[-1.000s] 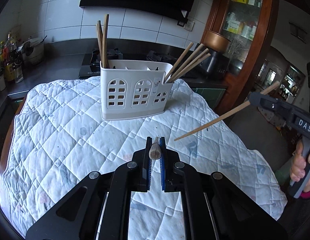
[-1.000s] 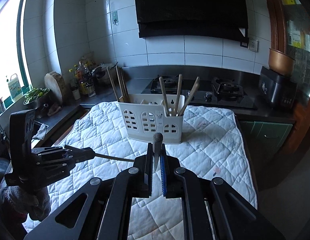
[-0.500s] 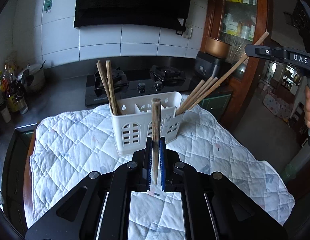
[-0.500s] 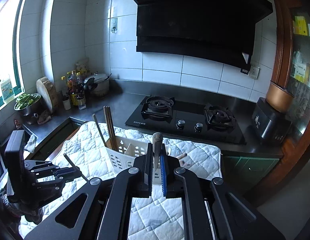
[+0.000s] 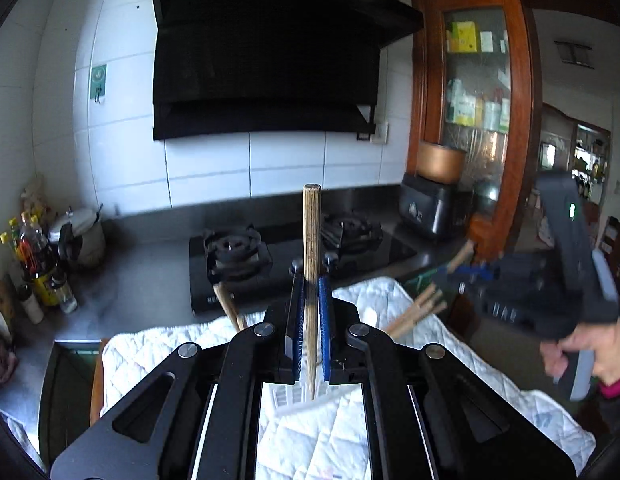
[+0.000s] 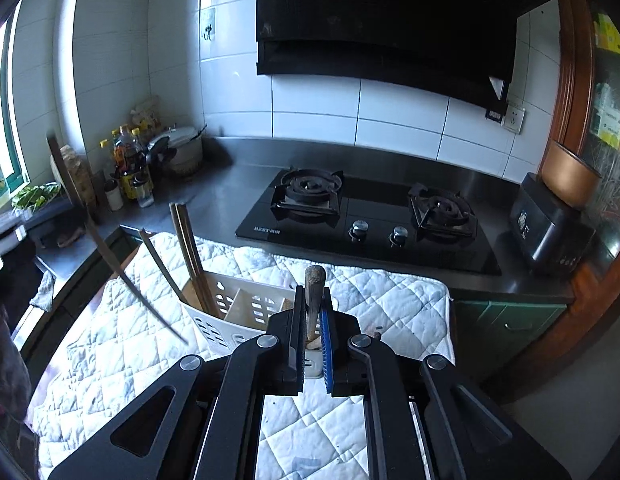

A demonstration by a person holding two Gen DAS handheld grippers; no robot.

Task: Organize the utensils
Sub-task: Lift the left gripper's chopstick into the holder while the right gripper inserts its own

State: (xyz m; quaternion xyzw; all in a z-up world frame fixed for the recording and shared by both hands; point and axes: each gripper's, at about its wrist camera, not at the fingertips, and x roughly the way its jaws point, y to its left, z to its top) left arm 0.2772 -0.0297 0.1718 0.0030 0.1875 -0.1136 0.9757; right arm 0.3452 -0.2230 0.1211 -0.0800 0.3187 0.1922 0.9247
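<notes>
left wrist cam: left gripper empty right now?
No. The left gripper is shut on a wooden chopstick, standing upright between its blue pads with the thick end up.

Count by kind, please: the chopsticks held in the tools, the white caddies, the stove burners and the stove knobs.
Held chopsticks: 2
White caddy: 1
Stove burners: 2
Stove knobs: 2
Total: 7

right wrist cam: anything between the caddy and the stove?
Only quilted cloth and a strip of steel counter lie between caddy and stove, in the right wrist view.
</notes>
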